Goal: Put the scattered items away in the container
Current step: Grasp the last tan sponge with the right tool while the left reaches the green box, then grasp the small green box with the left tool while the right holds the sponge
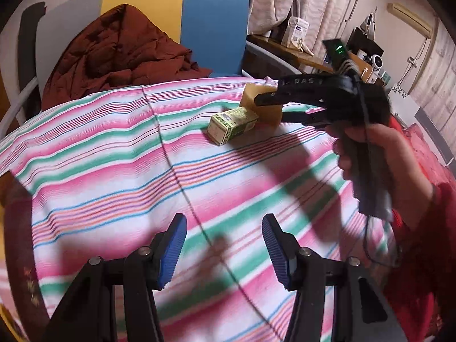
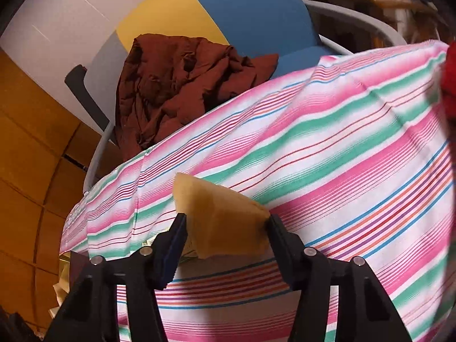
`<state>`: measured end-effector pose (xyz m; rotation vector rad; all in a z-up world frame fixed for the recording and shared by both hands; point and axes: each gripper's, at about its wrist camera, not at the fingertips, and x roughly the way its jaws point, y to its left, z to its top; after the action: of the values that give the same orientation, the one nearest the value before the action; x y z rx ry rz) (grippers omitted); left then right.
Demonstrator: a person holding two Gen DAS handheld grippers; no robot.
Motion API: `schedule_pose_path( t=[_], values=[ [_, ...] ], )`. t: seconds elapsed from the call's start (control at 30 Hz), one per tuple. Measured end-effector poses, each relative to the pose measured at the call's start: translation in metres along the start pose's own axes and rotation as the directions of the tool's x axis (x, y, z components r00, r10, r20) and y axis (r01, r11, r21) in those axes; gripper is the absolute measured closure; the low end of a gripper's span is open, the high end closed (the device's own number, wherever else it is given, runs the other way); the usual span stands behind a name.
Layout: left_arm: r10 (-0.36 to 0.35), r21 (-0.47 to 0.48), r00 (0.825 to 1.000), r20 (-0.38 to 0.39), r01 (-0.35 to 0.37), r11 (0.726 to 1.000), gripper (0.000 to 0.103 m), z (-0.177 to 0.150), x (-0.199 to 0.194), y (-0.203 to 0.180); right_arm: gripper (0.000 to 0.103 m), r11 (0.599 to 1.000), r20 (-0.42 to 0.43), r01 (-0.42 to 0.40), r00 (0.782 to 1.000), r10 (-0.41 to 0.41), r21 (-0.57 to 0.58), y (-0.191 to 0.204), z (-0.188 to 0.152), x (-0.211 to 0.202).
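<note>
A tan block (image 2: 225, 222), like a sponge or a bar of soap, sits between the fingers of my right gripper (image 2: 226, 225), which is shut on it above the striped cloth. In the left wrist view the same block (image 1: 263, 101) shows at the far side of the table, held by the right gripper (image 1: 273, 105). A small green and cream carton (image 1: 232, 124) lies on its side on the cloth just left of the block. My left gripper (image 1: 225, 245) is open and empty, low over the near part of the cloth. No container is in view.
The table carries a pink, green and white striped cloth (image 1: 114, 156). Behind it stands a blue and yellow chair (image 1: 211, 22) with a brown quilted jacket (image 1: 119, 51) on it. A cluttered shelf (image 1: 299, 48) and curtains are at the back right.
</note>
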<state>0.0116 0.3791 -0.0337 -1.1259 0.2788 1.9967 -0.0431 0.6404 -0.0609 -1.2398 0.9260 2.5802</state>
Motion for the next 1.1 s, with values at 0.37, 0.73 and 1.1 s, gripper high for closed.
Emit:
schedule_pose_path(
  t=[0.37,0.73,1.1],
  values=[
    [0.094,0.127,0.995,-0.011,-0.092,0.988,0.047,0.059,0.059,-0.010,0.046,0.992,0.036,0.121,0.992,-0.122,0.027,-0.014,0.013,-0.024],
    [0.049,0.258,0.998,-0.039,-0.038,0.966,0.042,0.096,0.101,-0.019,0.046,0.993,0.027,0.113,0.993,-0.113,0.022,-0.014,0.016,-0.025],
    [-0.032,0.276,0.999,0.035,0.021,0.961,0.072,0.067,0.109,-0.025,0.046,0.992,0.014,0.124,0.992,-0.125,0.028,-0.016,0.014,-0.022]
  ],
)
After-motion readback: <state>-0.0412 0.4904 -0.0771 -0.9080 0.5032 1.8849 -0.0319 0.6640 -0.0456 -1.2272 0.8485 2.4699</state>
